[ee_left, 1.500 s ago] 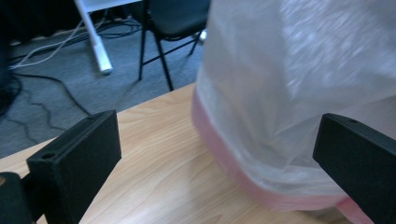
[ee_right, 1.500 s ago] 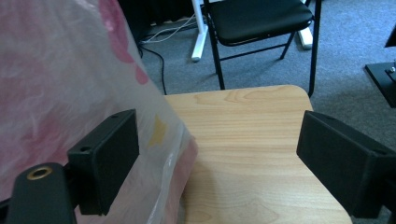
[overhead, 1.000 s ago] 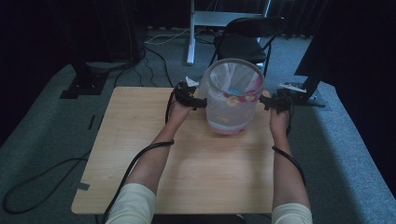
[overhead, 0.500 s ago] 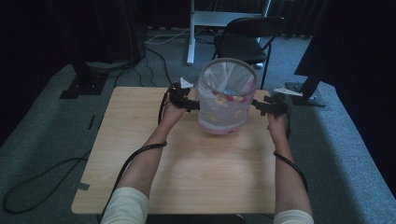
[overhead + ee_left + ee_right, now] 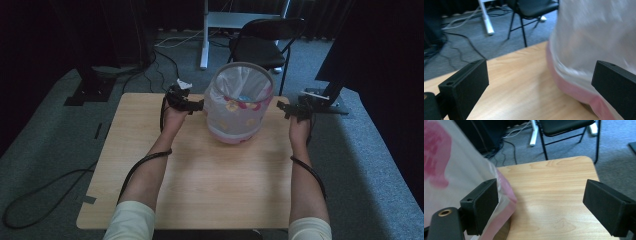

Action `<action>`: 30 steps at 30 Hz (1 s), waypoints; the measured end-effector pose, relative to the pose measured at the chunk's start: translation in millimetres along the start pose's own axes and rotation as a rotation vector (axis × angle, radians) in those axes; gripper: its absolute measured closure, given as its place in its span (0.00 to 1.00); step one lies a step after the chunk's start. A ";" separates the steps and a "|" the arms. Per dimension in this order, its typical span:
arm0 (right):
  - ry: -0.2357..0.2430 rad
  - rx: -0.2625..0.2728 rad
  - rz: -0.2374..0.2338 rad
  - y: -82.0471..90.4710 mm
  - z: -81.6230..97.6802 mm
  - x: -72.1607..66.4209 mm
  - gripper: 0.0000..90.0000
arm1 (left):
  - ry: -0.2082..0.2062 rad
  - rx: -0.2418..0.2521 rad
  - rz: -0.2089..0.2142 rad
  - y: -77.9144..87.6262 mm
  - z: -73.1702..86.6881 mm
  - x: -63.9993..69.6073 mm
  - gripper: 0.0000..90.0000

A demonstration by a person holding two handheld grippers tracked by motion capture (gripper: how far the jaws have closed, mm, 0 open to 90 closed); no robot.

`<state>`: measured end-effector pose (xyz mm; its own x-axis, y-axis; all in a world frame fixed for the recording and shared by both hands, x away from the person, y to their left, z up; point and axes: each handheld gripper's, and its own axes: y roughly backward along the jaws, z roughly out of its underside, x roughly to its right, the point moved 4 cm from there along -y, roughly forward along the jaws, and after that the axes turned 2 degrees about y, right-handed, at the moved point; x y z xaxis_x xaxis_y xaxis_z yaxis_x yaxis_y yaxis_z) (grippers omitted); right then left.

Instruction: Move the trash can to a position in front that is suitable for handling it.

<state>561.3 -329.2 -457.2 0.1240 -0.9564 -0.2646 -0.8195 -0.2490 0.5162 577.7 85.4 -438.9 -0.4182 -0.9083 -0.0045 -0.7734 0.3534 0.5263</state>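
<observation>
A translucent white bin [image 5: 239, 105] with a pink base, flower prints and a plastic liner stands at the far middle of the wooden table [image 5: 200, 185]. My left gripper [image 5: 198, 105] is at its left side, jaws open and pointing at the wall. In the left gripper view the bin [image 5: 594, 42] lies behind the right-hand jaw, and the left gripper [image 5: 537, 81] has only tabletop in its gap. My right gripper [image 5: 281, 108] is a short way off the bin's right side. The right gripper [image 5: 544, 203] is open, with the bin [image 5: 451, 170] beside its left-hand jaw.
A black folding chair [image 5: 265, 42] and a white desk leg [image 5: 204, 35] stand behind the table's far edge. Cables [image 5: 165, 50] run over the grey carpet. A dark stand base [image 5: 320, 100] sits off the table's right corner. The near half of the table is bare wood.
The bin has shifted slightly left and tipped between the two grippers. The right gripper now stands apart from the bin's side.
</observation>
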 end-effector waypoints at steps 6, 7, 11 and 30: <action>0.004 0.012 0.017 -7.0 -21.1 -13.3 0.14 | -0.014 -0.011 -0.012 -8.5 -14.8 6.1 0.01; 0.003 0.013 0.008 -8.4 -24.2 -15.2 0.14 | -0.022 -0.019 -0.018 -10.7 -15.8 7.6 0.01; -0.045 0.031 -0.049 -12.6 -34.7 -21.0 0.13 | -0.015 -0.009 -0.024 -14.8 -21.7 14.9 0.01; 0.053 0.032 -0.257 -10.9 -39.4 -44.4 0.16 | -0.052 -0.011 0.023 -6.2 -21.8 15.2 0.04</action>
<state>586.7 -290.1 -418.9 0.3585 -0.8693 -0.3402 -0.7747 -0.4804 0.4112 586.6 64.4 -423.7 -0.4602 -0.8871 -0.0364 -0.7583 0.3714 0.5358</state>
